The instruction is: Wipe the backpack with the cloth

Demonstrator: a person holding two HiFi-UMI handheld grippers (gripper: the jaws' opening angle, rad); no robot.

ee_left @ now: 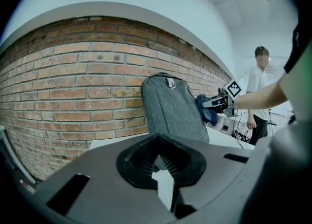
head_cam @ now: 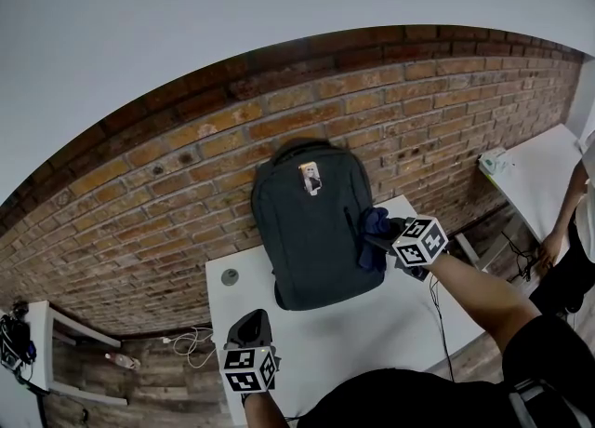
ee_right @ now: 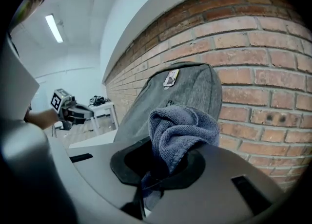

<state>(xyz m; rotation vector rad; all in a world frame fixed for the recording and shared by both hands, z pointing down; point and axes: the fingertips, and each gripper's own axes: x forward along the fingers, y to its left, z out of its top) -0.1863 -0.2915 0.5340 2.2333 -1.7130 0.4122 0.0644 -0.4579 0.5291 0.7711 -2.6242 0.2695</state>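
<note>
A dark grey backpack stands on the white table and leans back against the brick wall. My right gripper is shut on a bunched blue cloth, which rests against the backpack's right side. In the right gripper view the cloth bulges up out of the jaws of the right gripper, with the backpack right behind it. My left gripper hovers near the table's front left, apart from the backpack, shut with nothing in it. From the left gripper I see the backpack and the cloth.
A small grey disc lies on the table left of the backpack. A person stands at the right beside another white table. A low white shelf and cables are on the floor at the left.
</note>
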